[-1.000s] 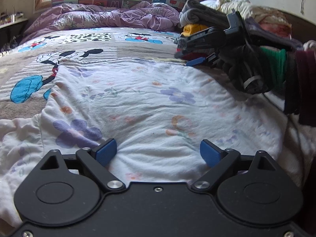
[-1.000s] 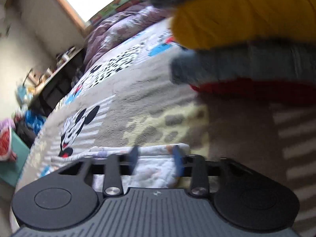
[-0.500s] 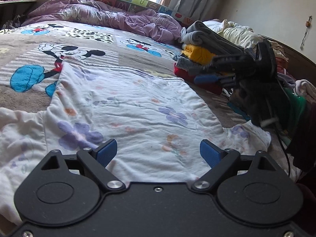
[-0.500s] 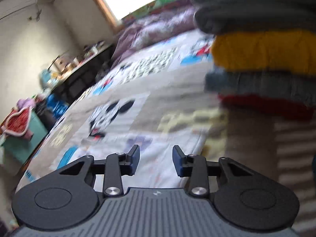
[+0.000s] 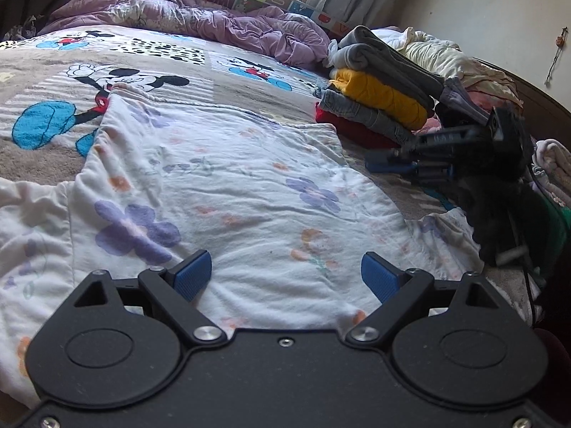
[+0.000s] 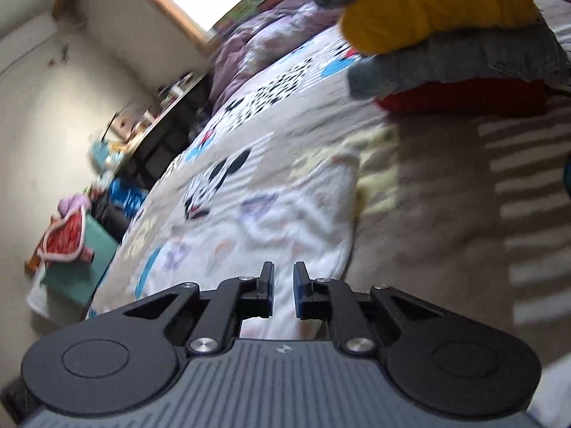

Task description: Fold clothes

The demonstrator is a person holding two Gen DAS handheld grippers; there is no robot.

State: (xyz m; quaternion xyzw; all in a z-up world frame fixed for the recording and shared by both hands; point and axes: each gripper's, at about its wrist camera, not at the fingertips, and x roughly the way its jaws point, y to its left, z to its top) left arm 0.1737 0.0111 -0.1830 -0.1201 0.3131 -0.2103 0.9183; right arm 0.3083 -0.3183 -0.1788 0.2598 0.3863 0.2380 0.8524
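Open bedspread (image 5: 249,82) lies free beyond the flat floral garment (image 5: 228,192) up to the rumpled purple duvet (image 5: 200,21), while the folded clothes stack (image 5: 378,96) and loose clothes heap (image 5: 460,60) block the right side, the right gripper (image 5: 389,164) hanging just before the stack.

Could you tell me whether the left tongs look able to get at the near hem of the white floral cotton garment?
Probably yes: the left tongs are open just above the white floral cotton garment, with nothing lying between.
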